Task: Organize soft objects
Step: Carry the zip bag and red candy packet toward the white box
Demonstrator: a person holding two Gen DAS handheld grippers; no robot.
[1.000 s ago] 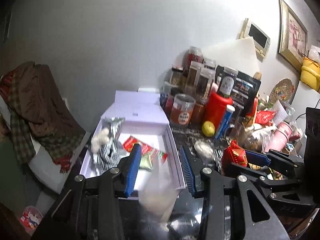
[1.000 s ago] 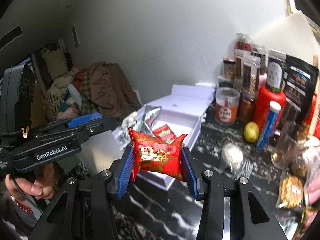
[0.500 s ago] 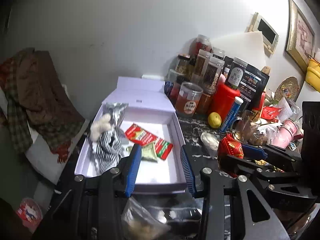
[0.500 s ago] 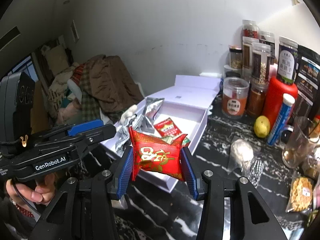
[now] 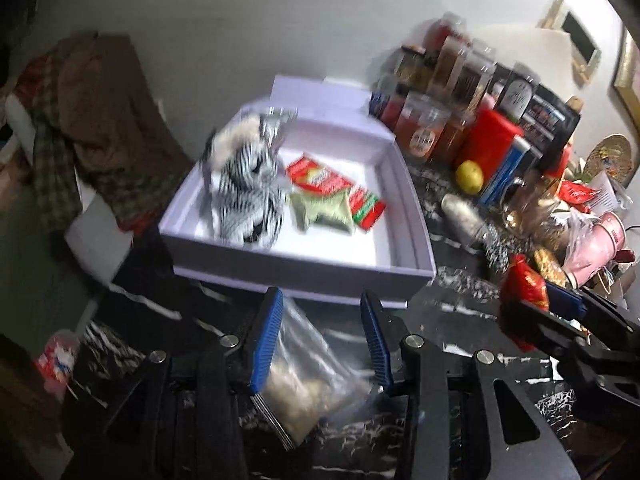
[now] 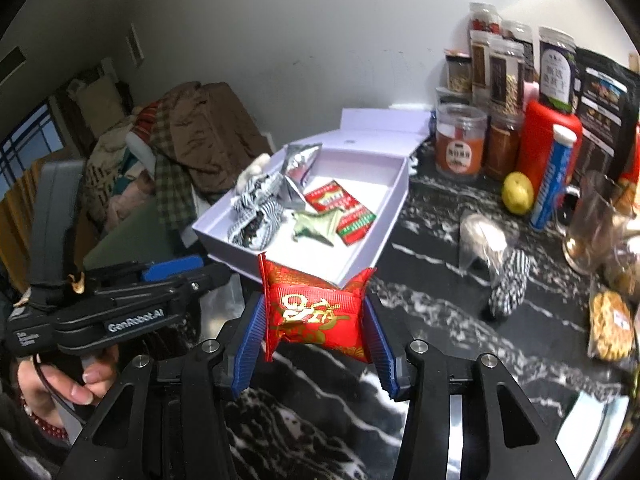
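My right gripper (image 6: 316,316) is shut on a red snack packet (image 6: 316,312) with gold lettering and holds it above the dark marble counter, just in front of the open white box (image 6: 394,208). The packet also shows in the left wrist view (image 5: 524,284). The box (image 5: 412,240) holds a striped black-and-white pouch (image 5: 248,196), a silver packet (image 6: 298,168), a green packet (image 5: 324,212) and red packets (image 5: 320,172). My left gripper (image 5: 320,332) is open over a clear bag of pale grains (image 5: 308,380) that lies on the counter between its fingers.
Jars, a red bottle (image 6: 554,140), a blue tube and a lemon (image 6: 518,194) crowd the back right. A clear bag and a striped pouch (image 6: 508,284) lie on the counter right of the box. A chair with clothes (image 5: 92,120) stands left.
My left gripper has pulled back and down from over the box, and the clear bag now lies on the counter between its open fingers. My right gripper has moved the red packet closer to the box.
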